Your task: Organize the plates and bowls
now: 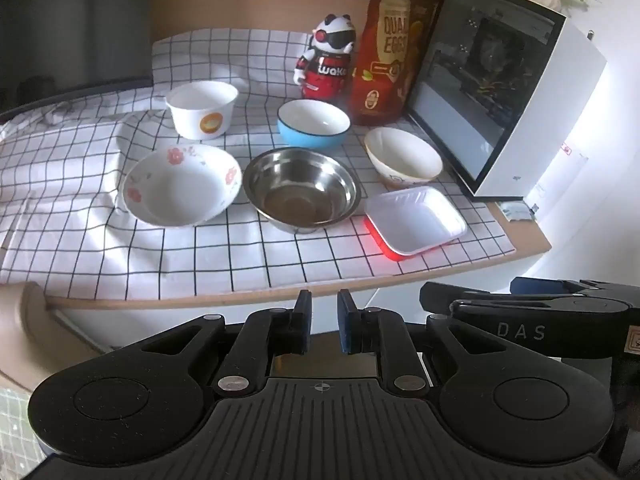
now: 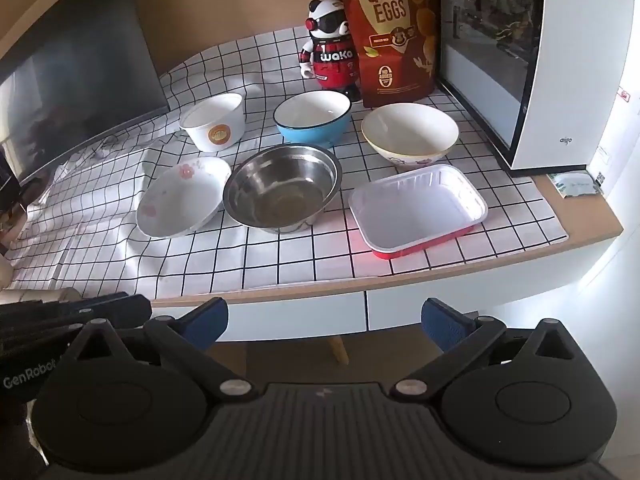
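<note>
Left tongs (image 1: 324, 320) pressed nearly together and right tongs (image 2: 326, 326) spread wide, both empty, we are hovering short of the desk (image 2: 580, 216), where six bowls are sitting around the steel bowl (image 2: 280, 188).

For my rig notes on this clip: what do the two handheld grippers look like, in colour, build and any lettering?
Both are matte black plastic with round pivot discs, silver rivets, linkage arms and blue pads on the fingers. The left gripper has a ribbed centre plate with a crosshair mark. The right gripper looks the same; the right gripper's body in the left view reads "DAS", and "GenRobot" shows at the right view's left edge.
</note>
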Demonstrator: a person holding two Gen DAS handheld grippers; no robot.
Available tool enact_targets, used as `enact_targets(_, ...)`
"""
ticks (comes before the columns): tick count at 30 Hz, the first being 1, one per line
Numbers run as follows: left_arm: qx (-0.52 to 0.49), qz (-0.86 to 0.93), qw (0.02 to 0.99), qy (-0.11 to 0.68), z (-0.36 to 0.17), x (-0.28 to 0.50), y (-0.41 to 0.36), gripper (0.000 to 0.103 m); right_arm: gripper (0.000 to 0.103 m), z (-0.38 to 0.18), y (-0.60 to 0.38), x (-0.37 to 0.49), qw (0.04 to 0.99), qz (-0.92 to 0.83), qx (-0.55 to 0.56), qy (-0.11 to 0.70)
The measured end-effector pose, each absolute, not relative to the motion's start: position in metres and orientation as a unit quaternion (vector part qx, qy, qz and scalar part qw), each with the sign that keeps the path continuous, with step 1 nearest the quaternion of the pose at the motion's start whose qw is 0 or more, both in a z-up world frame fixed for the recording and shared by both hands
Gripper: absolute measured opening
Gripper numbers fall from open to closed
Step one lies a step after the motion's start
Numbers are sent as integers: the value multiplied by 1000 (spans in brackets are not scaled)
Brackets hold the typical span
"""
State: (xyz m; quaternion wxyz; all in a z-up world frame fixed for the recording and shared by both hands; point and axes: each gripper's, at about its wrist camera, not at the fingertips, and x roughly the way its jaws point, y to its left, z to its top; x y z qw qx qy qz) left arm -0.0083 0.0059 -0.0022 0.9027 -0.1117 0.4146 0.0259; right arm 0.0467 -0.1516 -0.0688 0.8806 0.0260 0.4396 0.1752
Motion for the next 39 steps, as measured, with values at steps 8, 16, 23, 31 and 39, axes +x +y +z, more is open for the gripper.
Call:
enact_targets(8, -115, 24, 902, 415, -3, -11, 5, 18, 103, -69, -151, 43, 879, 180, 24, 441)
enact_targets(16, -109, 26, 903, 415, -3, -12, 2, 18, 103, -67, -152, 42, 879, 182, 24, 440)
enact_targets(23, -108, 28, 906, 408, 3, -15, 2, 18, 103, -67, -150, 40, 878, 187, 27, 440)
enact_targets(31, -107, 24, 907, 406, 6, -15, 2, 18, 103, -66, -152, 39, 879, 188, 28, 438)
enact_targets(39, -108, 21, 906, 408, 3, -15, 4, 18, 103, -68, -151, 40, 877, 184, 27, 443)
